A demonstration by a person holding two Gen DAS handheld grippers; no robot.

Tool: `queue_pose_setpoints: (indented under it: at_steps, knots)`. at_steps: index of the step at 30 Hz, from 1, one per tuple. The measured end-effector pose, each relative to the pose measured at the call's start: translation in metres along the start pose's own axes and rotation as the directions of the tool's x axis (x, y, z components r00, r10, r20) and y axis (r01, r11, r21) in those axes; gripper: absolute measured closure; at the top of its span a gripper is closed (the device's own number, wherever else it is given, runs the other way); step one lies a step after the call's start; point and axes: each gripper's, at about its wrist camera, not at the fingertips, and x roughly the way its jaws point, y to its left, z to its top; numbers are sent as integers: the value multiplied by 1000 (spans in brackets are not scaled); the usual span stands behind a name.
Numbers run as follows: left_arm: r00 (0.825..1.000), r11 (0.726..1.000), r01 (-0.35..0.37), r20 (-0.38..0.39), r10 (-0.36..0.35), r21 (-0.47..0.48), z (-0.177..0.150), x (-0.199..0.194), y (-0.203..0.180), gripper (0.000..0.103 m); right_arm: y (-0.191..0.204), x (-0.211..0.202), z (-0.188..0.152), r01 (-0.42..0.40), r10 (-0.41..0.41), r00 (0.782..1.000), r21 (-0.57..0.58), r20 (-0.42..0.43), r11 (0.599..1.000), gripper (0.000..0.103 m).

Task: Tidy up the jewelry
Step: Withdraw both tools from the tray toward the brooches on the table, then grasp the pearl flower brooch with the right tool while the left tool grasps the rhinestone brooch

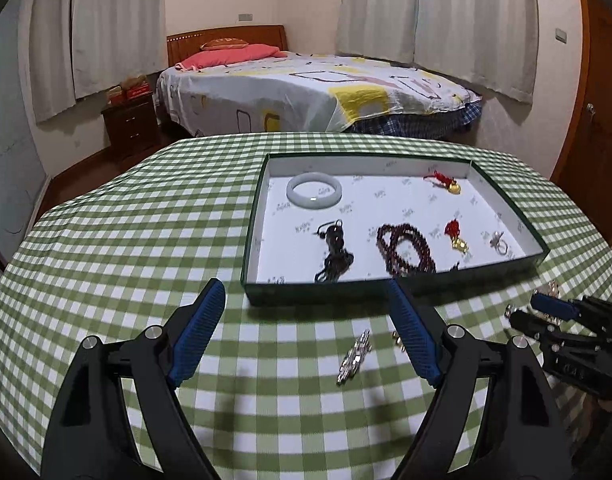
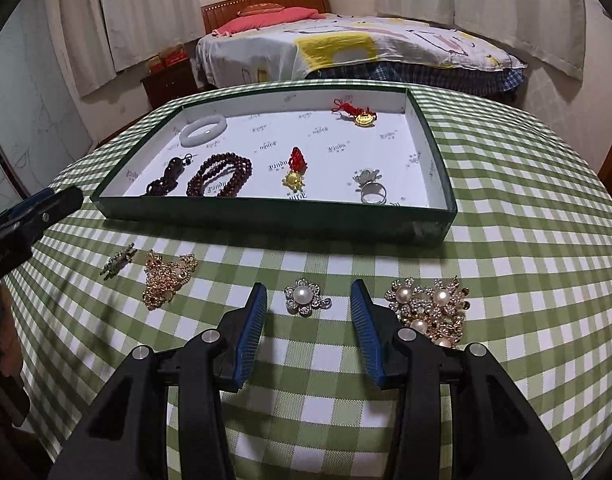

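Nearest the right tool [image 2: 309, 294], whose jaws stand wide and empty, a pearl flower brooch [image 2: 304, 298] lies flat on the checked counter [image 2: 525, 240], between the blue fingers [image 2: 254, 312]. It looks light, rigid and bumpy, likely best pinched across its petals; roughly round, its small loop points right. Beyond sits the green tray [image 2: 234, 210] of jewelry. The left tool [image 1: 306, 316] is also spread, over a slim rhinestone brooch [image 1: 354, 356] lying diagonally.
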Motion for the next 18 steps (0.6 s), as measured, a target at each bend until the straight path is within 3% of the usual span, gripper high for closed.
queue_pose_setpoints:
  at_steps: [10, 18]
  knots:
    - [999, 1000, -6, -50, 6, 0, -20, 6, 2, 23, 6, 11, 4, 21, -22, 1000, -30, -18, 999, 61]
    - [997, 1000, 1, -77, -1, -7, -24, 11, 3, 23, 12, 11, 4, 35, -37, 999, -71, -19, 997, 76]
